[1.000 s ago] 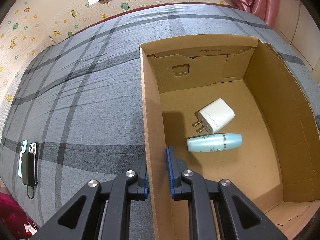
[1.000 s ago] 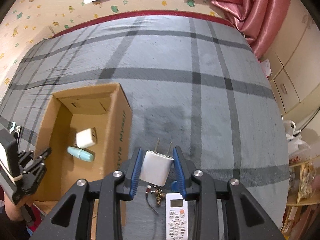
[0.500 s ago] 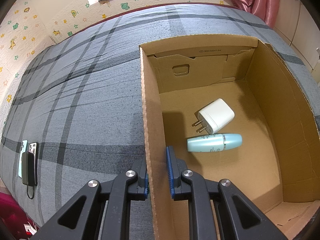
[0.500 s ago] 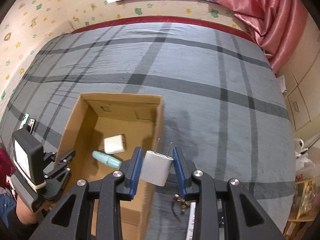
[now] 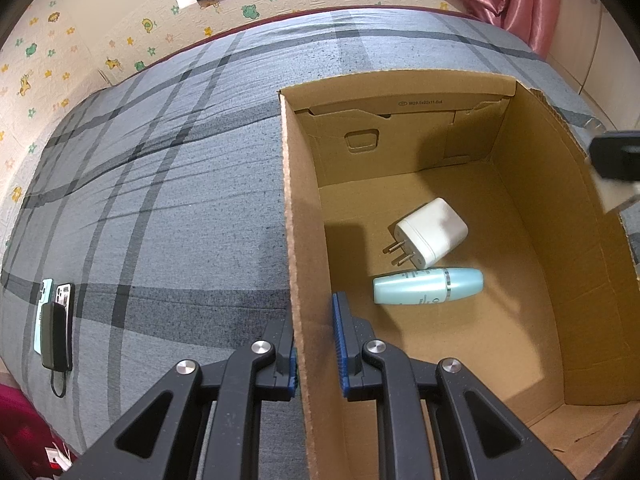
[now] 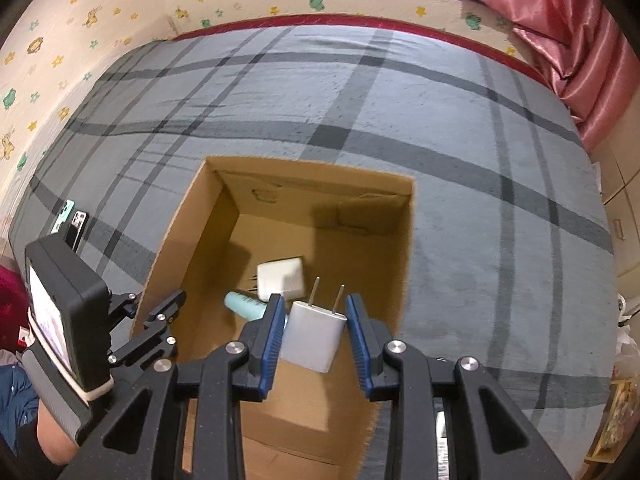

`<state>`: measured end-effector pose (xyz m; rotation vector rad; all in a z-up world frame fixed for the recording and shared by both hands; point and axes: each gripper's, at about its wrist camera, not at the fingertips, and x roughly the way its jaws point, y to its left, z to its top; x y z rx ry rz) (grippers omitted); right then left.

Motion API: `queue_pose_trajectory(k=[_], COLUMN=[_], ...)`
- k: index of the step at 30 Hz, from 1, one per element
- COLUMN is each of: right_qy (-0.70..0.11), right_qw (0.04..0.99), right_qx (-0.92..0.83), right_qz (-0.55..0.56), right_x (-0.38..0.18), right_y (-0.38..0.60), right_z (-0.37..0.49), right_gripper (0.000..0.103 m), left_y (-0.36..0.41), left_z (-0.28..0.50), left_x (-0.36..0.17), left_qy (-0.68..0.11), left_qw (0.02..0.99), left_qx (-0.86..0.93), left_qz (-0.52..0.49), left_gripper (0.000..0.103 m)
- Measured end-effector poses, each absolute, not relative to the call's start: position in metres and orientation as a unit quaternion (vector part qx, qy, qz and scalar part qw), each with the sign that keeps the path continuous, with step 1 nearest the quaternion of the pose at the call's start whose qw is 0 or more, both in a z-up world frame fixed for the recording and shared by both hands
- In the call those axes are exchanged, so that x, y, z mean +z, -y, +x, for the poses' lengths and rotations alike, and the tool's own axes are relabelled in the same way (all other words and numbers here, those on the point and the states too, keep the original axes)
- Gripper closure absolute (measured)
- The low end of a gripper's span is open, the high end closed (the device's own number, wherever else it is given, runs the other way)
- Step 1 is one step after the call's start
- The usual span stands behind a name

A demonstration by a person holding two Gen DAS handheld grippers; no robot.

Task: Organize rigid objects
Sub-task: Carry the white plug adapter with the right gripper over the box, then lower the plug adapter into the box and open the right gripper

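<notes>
**Over the open box, a white plug charger held prongs-forward**

Above the near right part of the brown cardboard box [image 6: 402, 248], the right gripper [image 6: 316, 322] pinched a white rectangular wall charger [image 6: 314, 336] by its two sides. Its long axis ran away from the camera, slightly tilted, with the two metal prongs pointing to the far side.

On the box floor lay a second white plug charger [image 5: 434, 232], prongs aimed to the near left, and just beside it on the near side a pale teal cylindrical bottle [image 5: 428, 285], lying on its side with its long axis left to right and its rounded cap to the right.

Small print on the far inner flap read roughly "W29.5x22x11.5x4"; the bottle's lettering was too small to read.

The left gripper [image 5: 316, 354] was pressed together on the box's left wall, one pad inside, one outside. The box sat on a grey plaid bedcover [image 5: 160, 200].
</notes>
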<state>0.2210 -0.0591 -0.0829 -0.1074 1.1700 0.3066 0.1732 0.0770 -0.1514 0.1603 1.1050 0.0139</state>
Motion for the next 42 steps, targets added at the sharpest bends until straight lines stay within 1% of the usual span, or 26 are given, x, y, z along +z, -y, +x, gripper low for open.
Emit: queue_pose_trajectory(k=[7, 15, 26, 32, 42], right_qy=[-0.572, -0.61, -0.65, -0.663, -0.661], right_qw=[0.805, 0.776, 0.743, 0.732, 0.733], right_qx=[0.148, 0.143, 0.138, 0.141, 0.138], right_qz=[-0.054, -0.07, -0.079, -0.07, -0.077], right_x=[-0.111, -0.157, -0.195, -0.205, -0.21], right_y=[0.04, 0.025, 0.022, 0.024, 0.022], right_z=[0.225, 0.224, 0.221, 0.221, 0.228], right_gripper=[0.07, 0.07, 0.069, 0.069, 0.069], left_y=[-0.077, -0.077, -0.076, -0.076, -0.076], left_z=[0.173, 0.173, 0.173, 0.173, 0.174], left_x=[-0.151, -0.152, -0.152, -0.152, -0.151], left_qy=[-0.524, -0.524, -0.523, -0.523, -0.522], left_qw=[0.848, 0.849, 0.849, 0.849, 0.849], left_qx=[0.006, 0.007, 0.007, 0.007, 0.008], left_qz=[0.077, 0.076, 0.079, 0.078, 0.08], left_gripper=[0.088, 0.088, 0.088, 0.088, 0.088])
